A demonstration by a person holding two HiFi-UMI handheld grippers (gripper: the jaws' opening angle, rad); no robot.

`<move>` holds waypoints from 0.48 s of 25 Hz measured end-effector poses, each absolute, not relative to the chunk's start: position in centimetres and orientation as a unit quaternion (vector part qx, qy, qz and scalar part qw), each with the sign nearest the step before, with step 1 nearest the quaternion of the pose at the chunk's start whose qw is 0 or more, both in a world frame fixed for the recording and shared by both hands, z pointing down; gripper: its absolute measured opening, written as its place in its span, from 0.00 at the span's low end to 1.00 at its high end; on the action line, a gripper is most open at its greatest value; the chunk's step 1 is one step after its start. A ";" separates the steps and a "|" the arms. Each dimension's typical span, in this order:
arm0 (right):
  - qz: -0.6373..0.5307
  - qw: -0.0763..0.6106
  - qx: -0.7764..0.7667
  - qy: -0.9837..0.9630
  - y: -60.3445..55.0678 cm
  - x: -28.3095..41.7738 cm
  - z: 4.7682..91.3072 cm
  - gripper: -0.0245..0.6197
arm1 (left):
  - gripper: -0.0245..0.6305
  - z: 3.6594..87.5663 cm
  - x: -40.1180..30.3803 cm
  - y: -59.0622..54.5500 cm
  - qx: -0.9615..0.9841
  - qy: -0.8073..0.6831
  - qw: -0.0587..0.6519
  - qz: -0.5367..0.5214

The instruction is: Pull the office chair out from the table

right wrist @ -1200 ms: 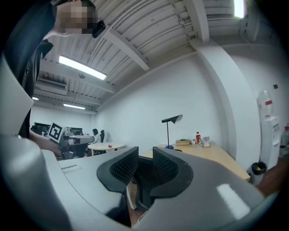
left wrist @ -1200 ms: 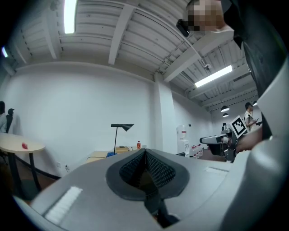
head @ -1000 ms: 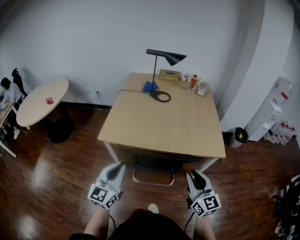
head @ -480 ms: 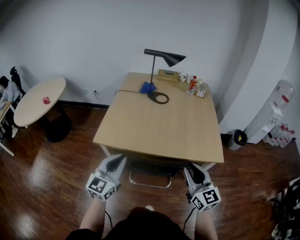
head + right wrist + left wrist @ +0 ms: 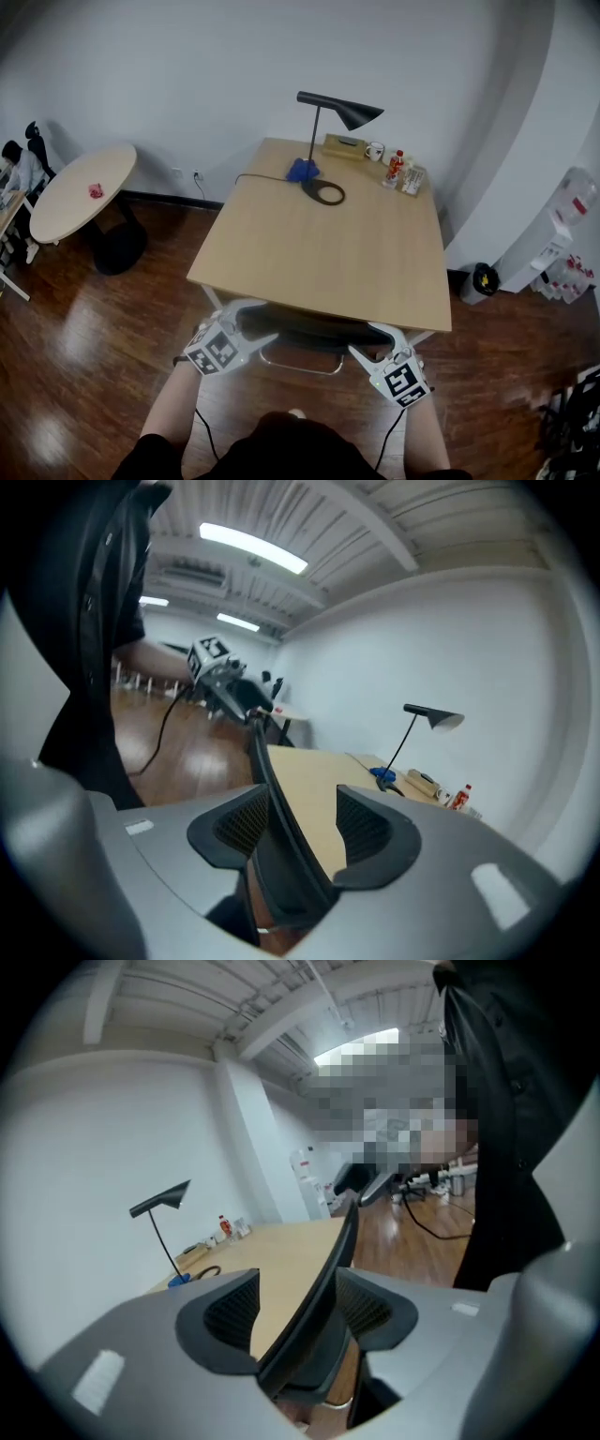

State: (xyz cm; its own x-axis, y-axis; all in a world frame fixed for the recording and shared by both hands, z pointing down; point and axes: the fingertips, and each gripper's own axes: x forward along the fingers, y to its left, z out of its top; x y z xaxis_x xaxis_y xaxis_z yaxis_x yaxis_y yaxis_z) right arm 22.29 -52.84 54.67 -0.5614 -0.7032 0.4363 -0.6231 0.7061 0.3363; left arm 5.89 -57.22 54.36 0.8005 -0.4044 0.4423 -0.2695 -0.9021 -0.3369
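Note:
The black office chair [image 5: 309, 327] is tucked under the near edge of the wooden table [image 5: 319, 253], with only its back's top edge and a chrome frame bar [image 5: 302, 365] showing. My left gripper [image 5: 255, 322] is at the left end of the chair back and my right gripper [image 5: 372, 341] at the right end. Both jaws have just been opening. In the left gripper view the chair back's edge [image 5: 328, 1265] runs between the spread pads of that gripper [image 5: 295, 1312]. The right gripper view shows the same edge [image 5: 272, 794] inside the open gripper [image 5: 302, 829], and no pad clamps it.
A black desk lamp [image 5: 339, 111], a blue object, a cup and a bottle stand at the table's far end. A round table [image 5: 80, 192] is at the left, with a seated person [image 5: 19, 173] beyond it. A water dispenser [image 5: 553, 234] and a black bin [image 5: 481, 275] stand at the right.
Both grippers moved forward and down to the chair back, rolled onto their sides, and their jaws spread open around its top edge.

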 end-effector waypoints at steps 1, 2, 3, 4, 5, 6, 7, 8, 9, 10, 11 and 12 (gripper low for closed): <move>-0.089 0.319 0.360 -0.872 -53.0 22.1 55.9 0.42 | 0.42 55.1 6.0 -57.1 -0.936 0.160 0.136 -0.281; -0.104 0.358 0.344 -0.862 -53.2 22.0 57.1 0.44 | 0.44 55.7 6.1 -57.1 -0.933 0.145 0.141 -0.299; -0.118 0.393 0.328 -0.851 -53.4 21.9 58.1 0.46 | 0.44 56.2 6.1 -57.2 -0.928 0.136 0.146 -0.313; -0.131 0.424 0.313 -0.839 -53.6 21.7 59.1 0.46 | 0.44 56.8 6.0 -57.5 -0.923 0.130 0.154 -0.328; -0.140 0.449 0.300 -0.830 -53.8 21.6 59.9 0.46 | 0.45 57.3 6.0 -57.8 -0.916 0.127 0.164 -0.345; -0.145 0.466 0.289 -0.823 -53.9 21.4 60.5 0.47 | 0.45 58.0 5.9 -58.1 -0.907 0.123 0.176 -0.364; -0.147 0.478 0.281 -0.819 -54.1 21.3 61.0 0.47 | 0.45 58.8 5.9 -58.3 -0.896 0.116 0.186 -0.385; -0.147 0.486 0.276 -0.816 -54.2 21.3 61.4 0.47 | 0.45 59.7 5.9 -58.3 -0.886 0.106 0.195 -0.407; -0.145 0.495 0.271 -0.813 -54.3 21.3 61.8 0.47 | 0.45 60.5 5.9 -58.4 -0.876 0.096 0.204 -0.427; -0.145 0.504 0.269 -0.808 -54.4 21.4 62.2 0.47 | 0.45 61.0 5.8 -58.4 -0.867 0.090 0.212 -0.443; -0.144 0.512 0.268 -0.803 -54.5 21.6 62.6 0.47 | 0.47 61.4 5.8 -58.4 -0.860 0.089 0.221 -0.451; -0.142 0.521 0.268 -0.798 -54.7 21.8 63.0 0.47 | 0.46 61.5 5.7 -58.4 -0.856 0.090 0.227 -0.456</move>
State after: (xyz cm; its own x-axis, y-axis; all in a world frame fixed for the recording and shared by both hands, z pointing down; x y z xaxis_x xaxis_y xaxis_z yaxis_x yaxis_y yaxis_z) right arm 21.76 -54.69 62.99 -0.3147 -0.5747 0.7554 -0.2798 0.8167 0.5048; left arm 5.72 -58.45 61.46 0.5686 -0.3611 0.7391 0.0522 -0.8809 -0.4705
